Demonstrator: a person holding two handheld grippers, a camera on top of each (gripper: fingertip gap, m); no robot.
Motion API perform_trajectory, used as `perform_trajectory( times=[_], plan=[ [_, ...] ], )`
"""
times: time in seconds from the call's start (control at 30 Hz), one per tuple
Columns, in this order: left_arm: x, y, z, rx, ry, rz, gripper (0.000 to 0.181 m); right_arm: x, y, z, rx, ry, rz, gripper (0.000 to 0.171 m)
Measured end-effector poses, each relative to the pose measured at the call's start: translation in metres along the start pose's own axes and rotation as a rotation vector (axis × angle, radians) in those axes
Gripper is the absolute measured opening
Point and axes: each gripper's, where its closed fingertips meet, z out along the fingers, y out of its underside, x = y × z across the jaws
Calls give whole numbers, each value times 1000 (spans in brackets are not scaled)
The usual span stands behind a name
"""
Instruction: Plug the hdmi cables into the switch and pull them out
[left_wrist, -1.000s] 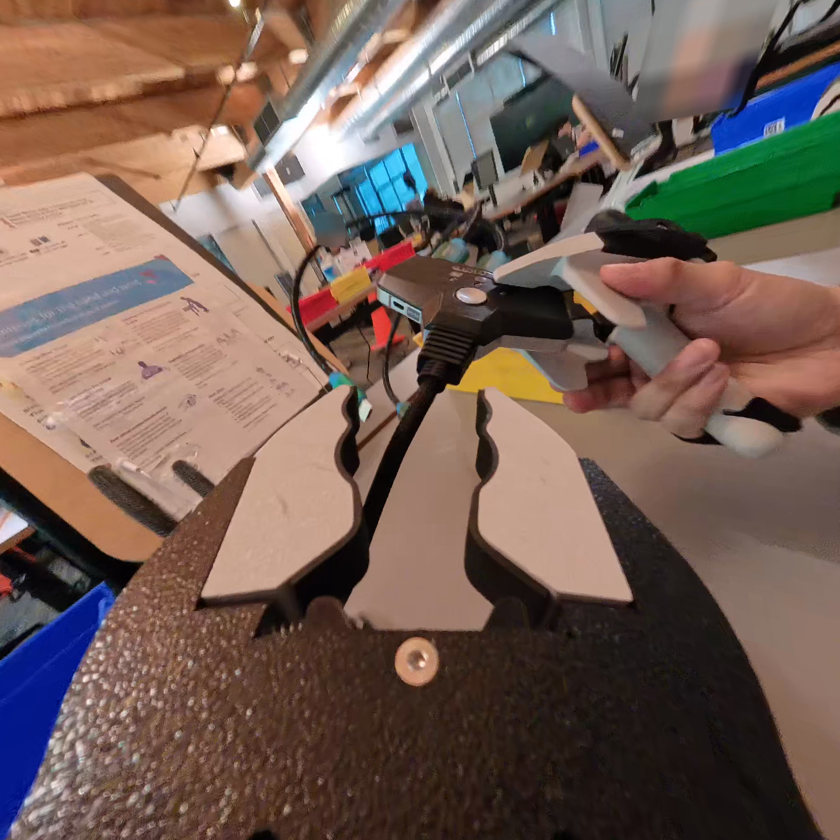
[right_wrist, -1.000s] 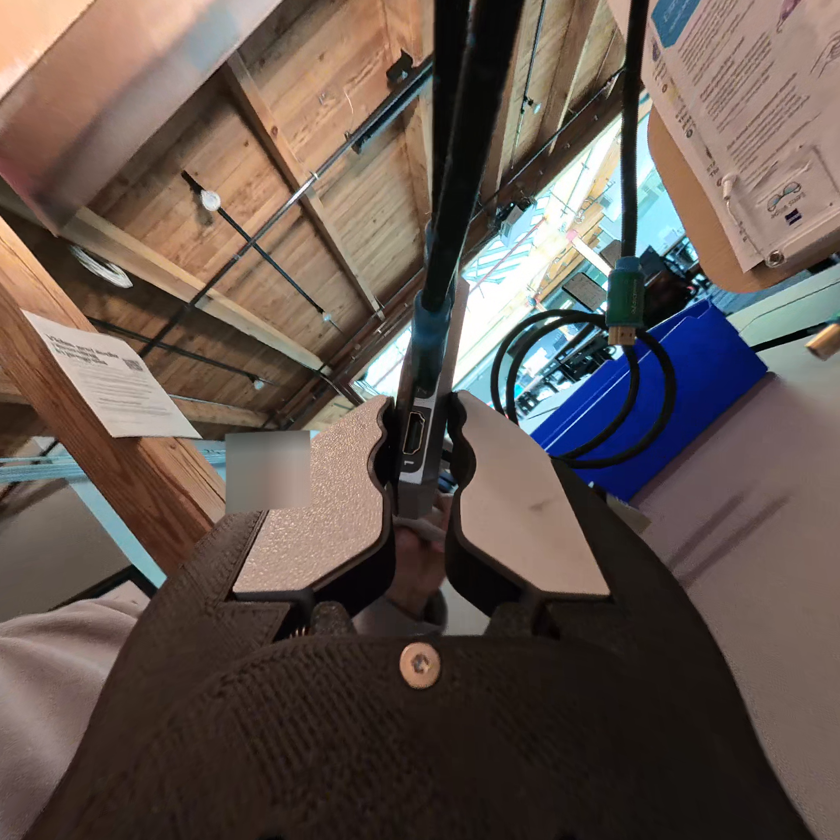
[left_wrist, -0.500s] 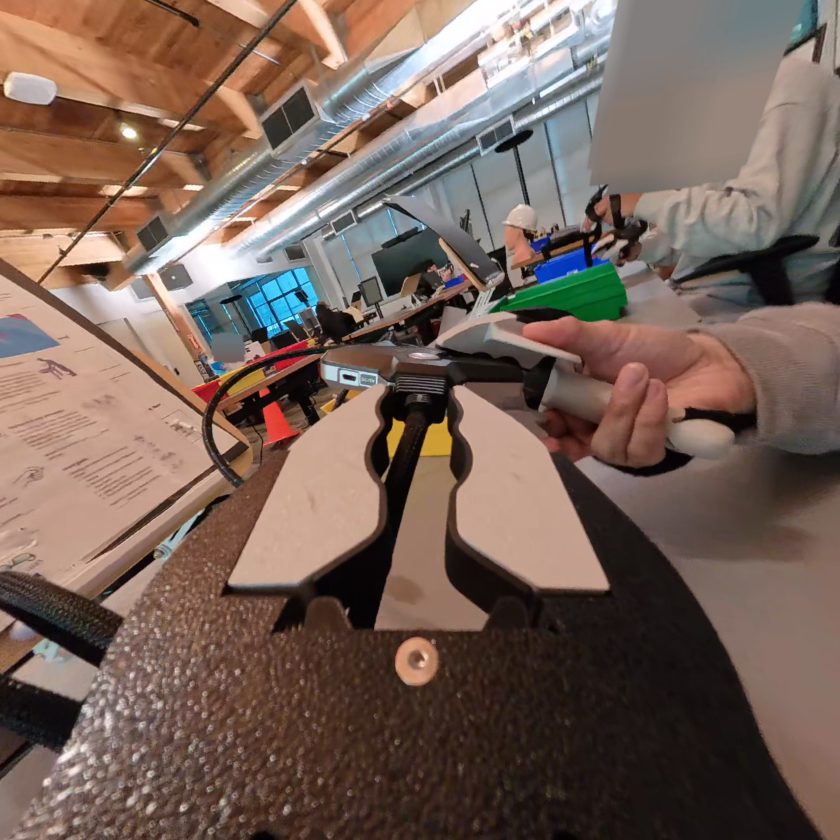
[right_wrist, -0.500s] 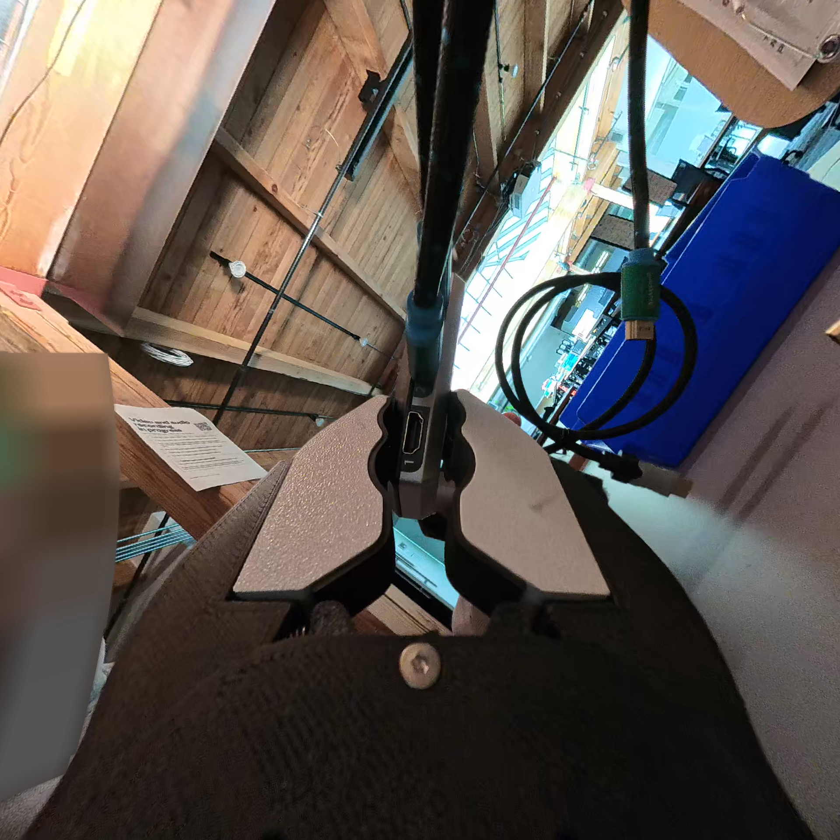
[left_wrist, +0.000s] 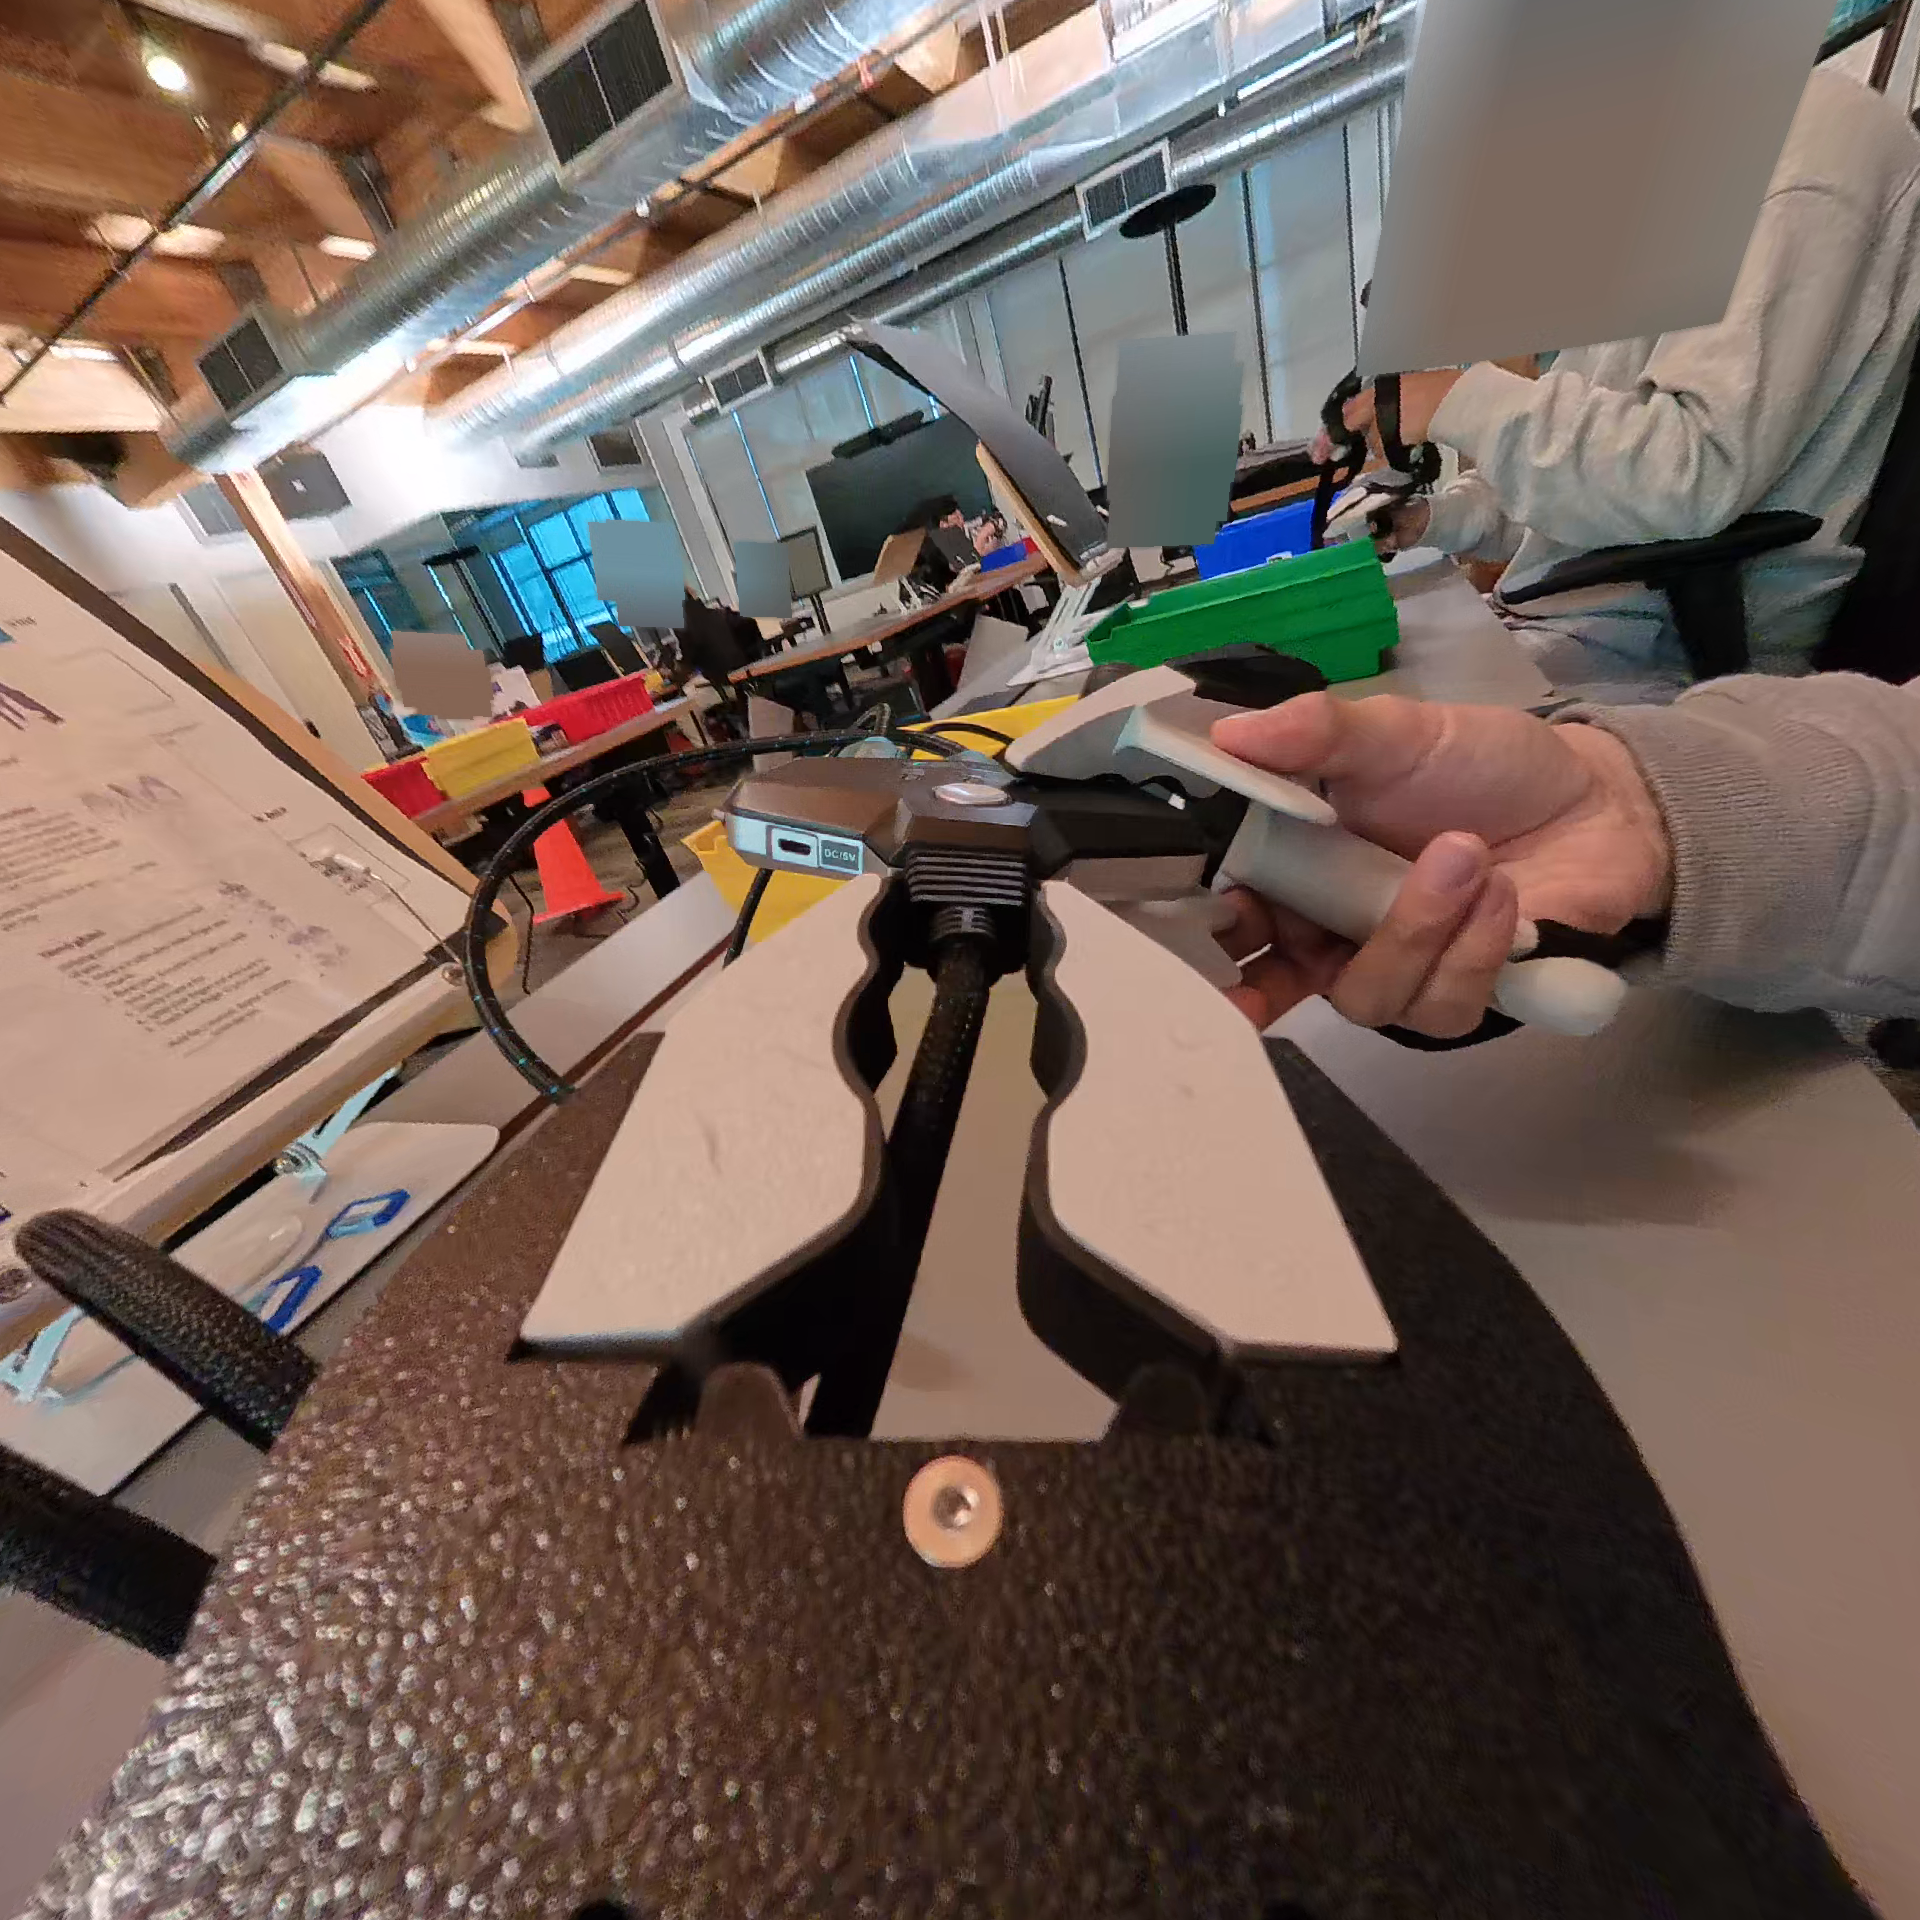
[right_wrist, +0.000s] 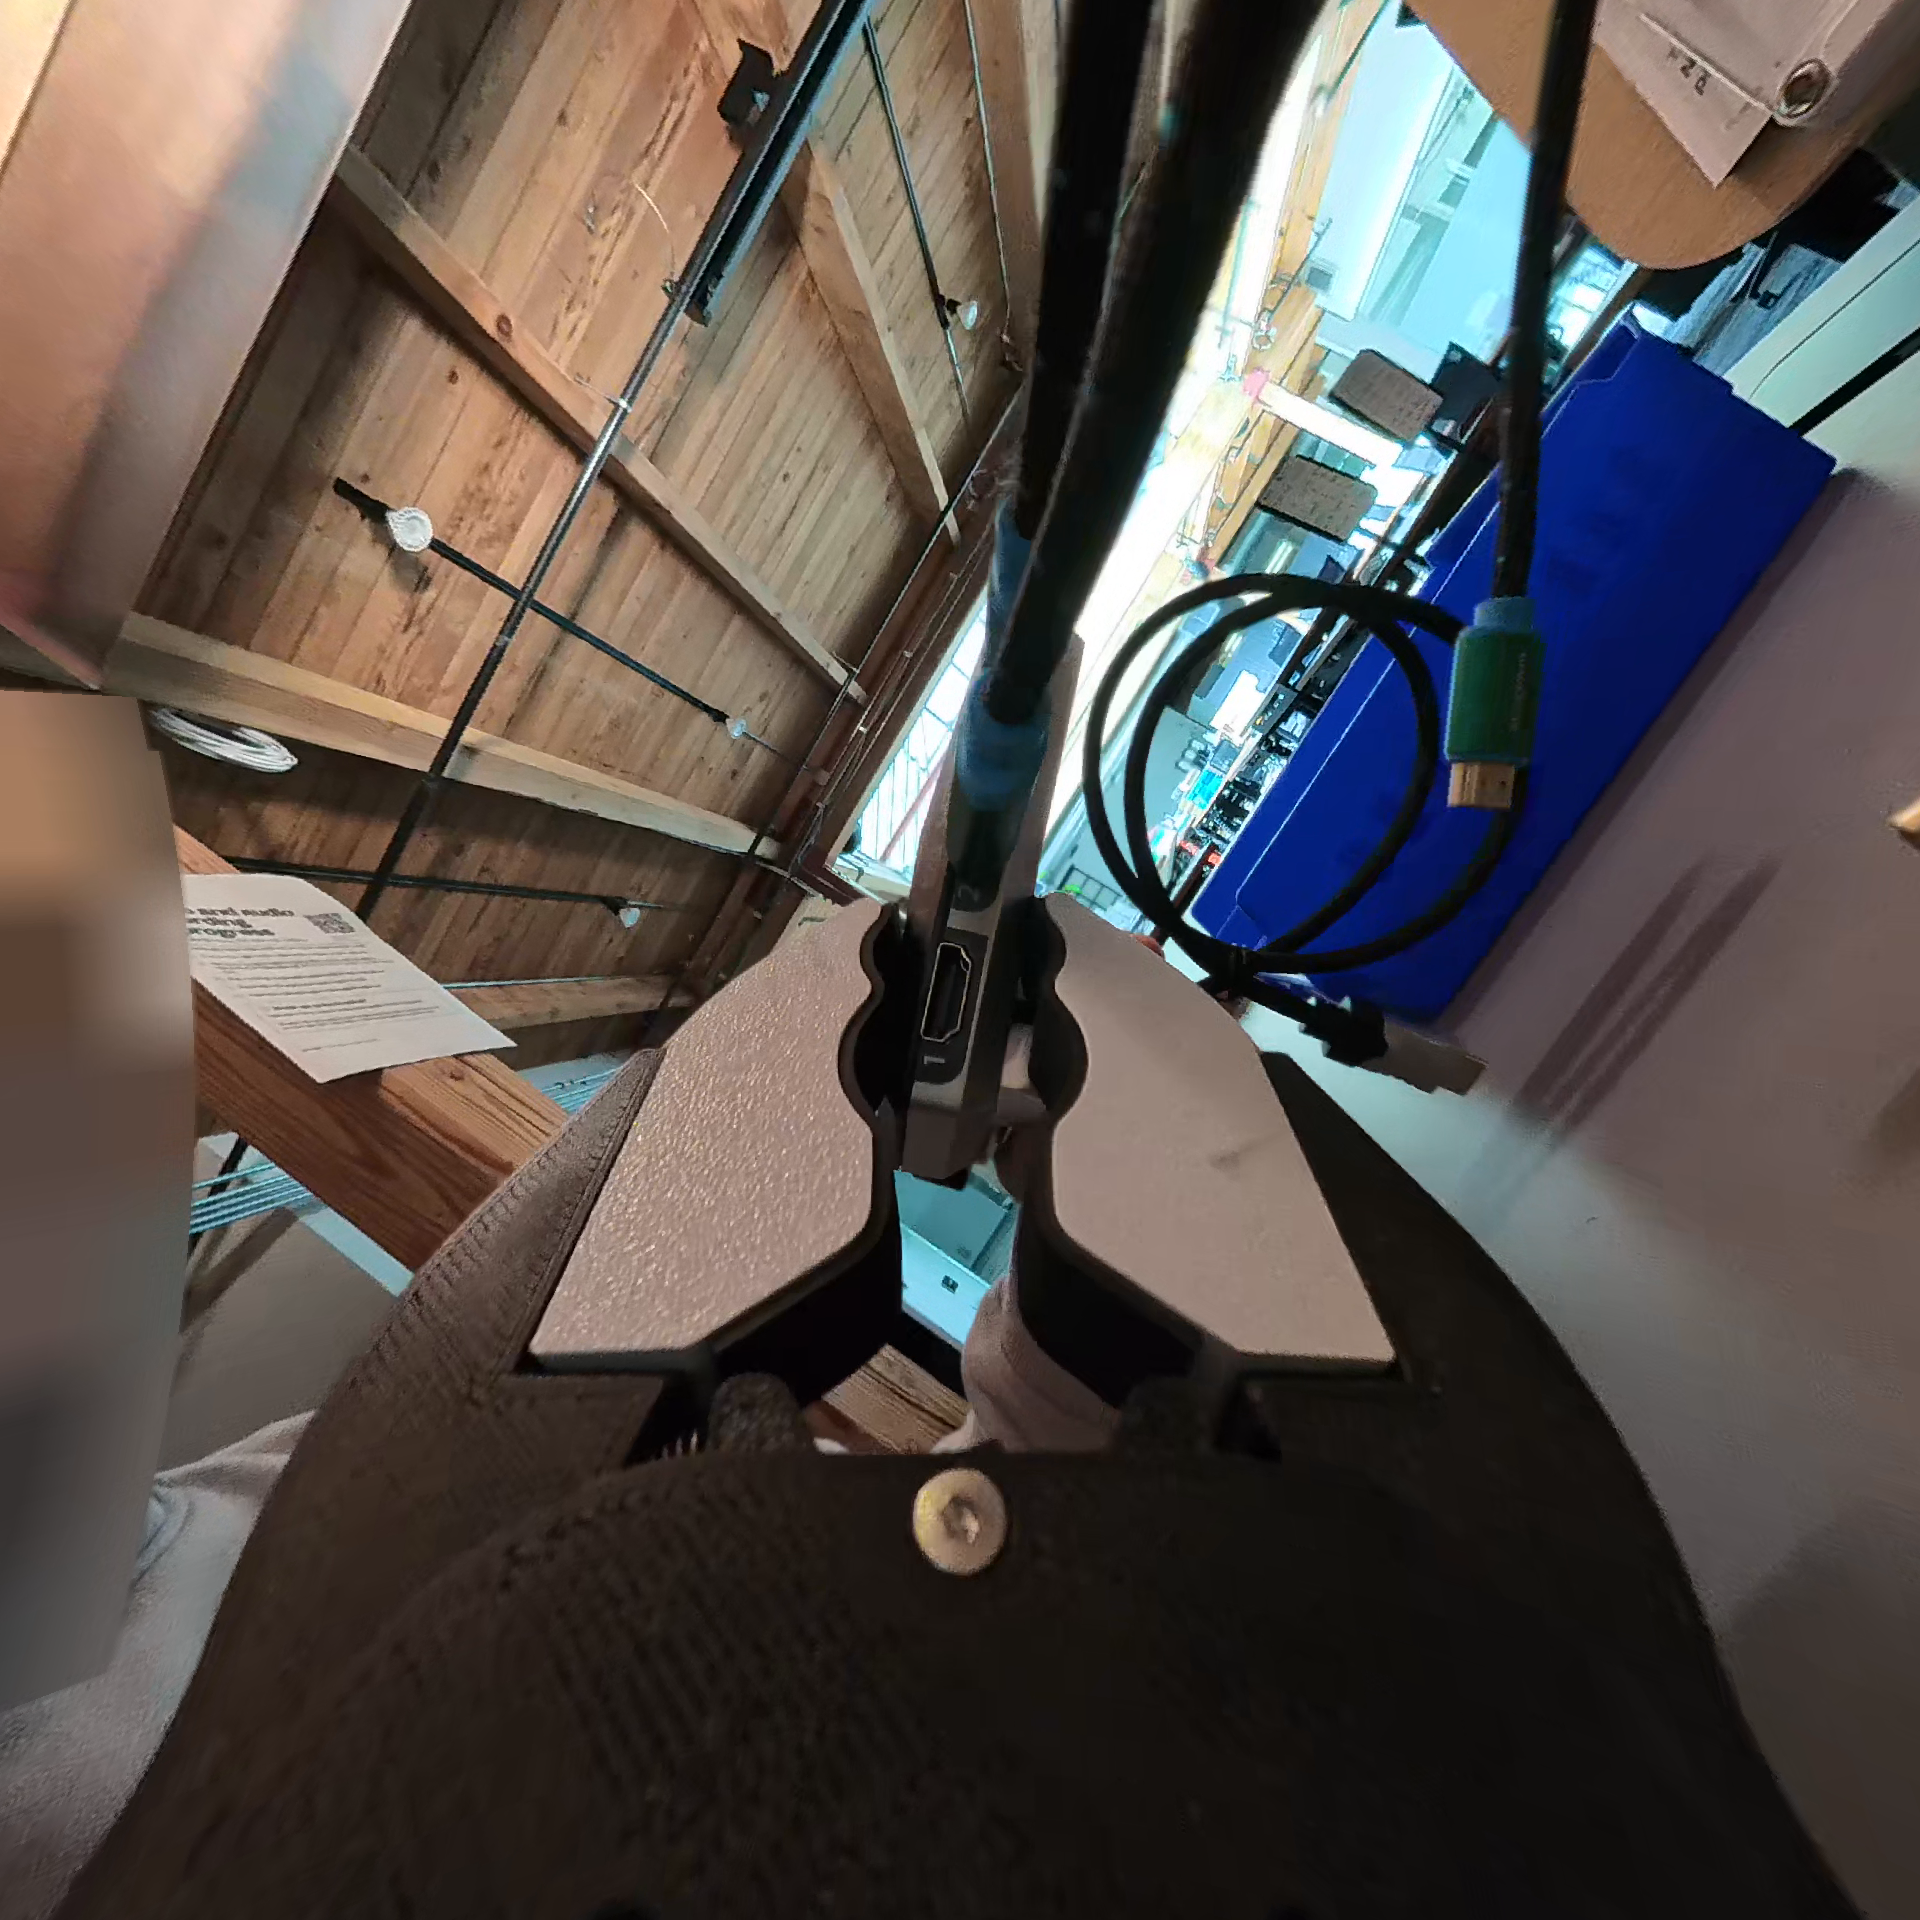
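— Two hand-held grippers, what is each doing?
— Right hand-held gripper (right_wrist: 961, 1029) is clamped on the switch (right_wrist: 951, 1023), mid-frame, one socket bare between its fingers. Left hand-held gripper (left_wrist: 961, 914) has its fingers close around the black plug (left_wrist: 968, 873) seated in the switch's edge; contact cannot be told.
— And the cables?
— A braided cable (left_wrist: 935, 1081) runs back from that plug. At right of the right wrist view a green-tipped cable (right_wrist: 1491, 707) hangs loose over the worktop (right_wrist: 1714, 1195).
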Motion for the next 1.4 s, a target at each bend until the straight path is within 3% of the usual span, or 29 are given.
perform_trajectory(
  times=[0.2,0.47,0.57,0.67,0.73,0.8,0.87,1.07,1.2,1.4],
  plan=[
    [-3,-5,-3,34,-13,-73,23,-5,0,5,-44,0,-105,25],
    [-11,-13,-8,135,-4,-241,22,-22,5,6,-132,-51,-286,44],
    [-18,-18,-17,197,-15,-301,22,-23,7,1,-209,14,-479,62],
    [-25,-20,-25,234,-17,-314,22,-19,19,-12,-405,118,-726,82],
    [-27,-18,-29,231,-16,-309,22,-20,20,-23,-531,201,-942,85],
    [-26,-16,-32,228,5,-295,22,-34,14,-30,-590,238,-1168,81],
    [-21,-15,-36,242,49,-283,22,-52,7,-33,-612,240,-1304,67],
    [2,-20,-37,261,183,-222,22,-71,5,-20,-817,211,-1304,49],
    [9,-17,-32,246,208,-197,22,-51,13,-14,-999,267,-1337,38],
    [16,-16,-31,229,237,-174,22,-30,19,-16,-1105,304,-1278,29]
  ],
)
